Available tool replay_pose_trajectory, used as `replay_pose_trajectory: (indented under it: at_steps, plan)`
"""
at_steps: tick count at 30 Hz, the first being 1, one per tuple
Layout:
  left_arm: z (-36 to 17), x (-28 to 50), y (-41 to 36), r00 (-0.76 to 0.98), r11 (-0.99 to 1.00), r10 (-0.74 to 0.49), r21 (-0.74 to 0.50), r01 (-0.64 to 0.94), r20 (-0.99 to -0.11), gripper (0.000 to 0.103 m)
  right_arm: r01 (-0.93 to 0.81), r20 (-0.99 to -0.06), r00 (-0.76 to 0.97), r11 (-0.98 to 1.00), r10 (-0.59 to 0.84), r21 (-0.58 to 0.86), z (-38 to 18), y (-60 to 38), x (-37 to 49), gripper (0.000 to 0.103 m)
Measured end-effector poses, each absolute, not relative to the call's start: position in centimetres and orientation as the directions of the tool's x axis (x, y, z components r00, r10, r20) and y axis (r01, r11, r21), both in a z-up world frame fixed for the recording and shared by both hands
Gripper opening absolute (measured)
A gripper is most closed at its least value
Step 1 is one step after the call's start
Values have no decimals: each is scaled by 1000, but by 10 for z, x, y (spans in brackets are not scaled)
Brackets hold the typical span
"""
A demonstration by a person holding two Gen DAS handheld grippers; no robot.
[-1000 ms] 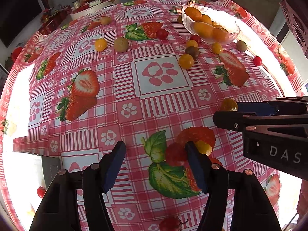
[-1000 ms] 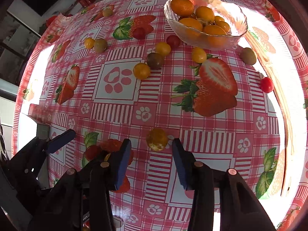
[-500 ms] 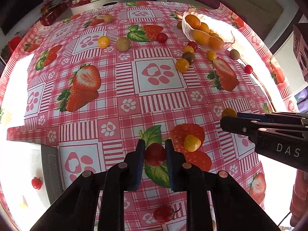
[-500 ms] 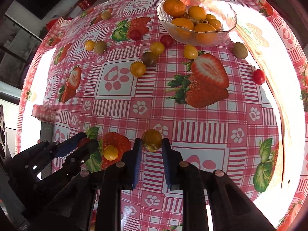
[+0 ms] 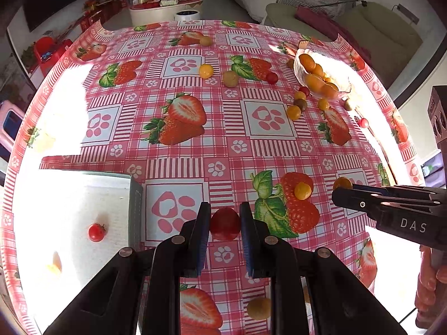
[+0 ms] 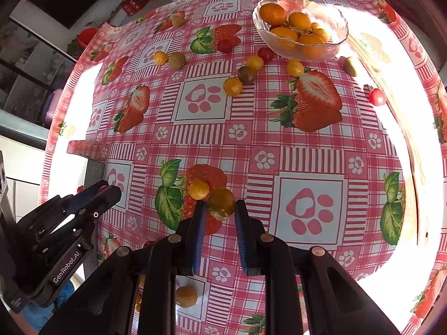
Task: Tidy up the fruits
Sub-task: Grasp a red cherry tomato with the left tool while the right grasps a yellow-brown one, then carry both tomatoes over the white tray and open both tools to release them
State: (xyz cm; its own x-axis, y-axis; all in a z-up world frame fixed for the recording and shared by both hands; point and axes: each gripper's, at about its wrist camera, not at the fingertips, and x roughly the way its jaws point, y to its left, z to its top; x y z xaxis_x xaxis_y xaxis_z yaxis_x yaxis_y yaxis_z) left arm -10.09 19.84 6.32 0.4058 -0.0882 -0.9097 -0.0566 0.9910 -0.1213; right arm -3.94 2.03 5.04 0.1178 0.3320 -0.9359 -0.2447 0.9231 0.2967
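Tomatoes pinched: red tomato in left gripper, yellow-brown tomato in right gripper; carry gently, squeeze lightly.

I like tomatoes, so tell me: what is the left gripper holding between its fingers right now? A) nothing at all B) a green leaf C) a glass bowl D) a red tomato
D: in the left wrist view the left gripper is closed on a red tomato, which sits squeezed between its two blue fingers.
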Motion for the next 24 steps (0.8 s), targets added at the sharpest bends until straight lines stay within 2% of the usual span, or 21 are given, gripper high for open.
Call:
replay_pose_trajectory:
  at_steps: [9,24]
  plan:
    - [70,-136,240,413,986,-46,-109,-130,-910,23,-315,-934,106,902,342,295,61,61,-53,23]
    - [64,-205,330,392,938,63,-79,-336,-918,23,-497,-923,33,807,385,319,73,173,-83,23]
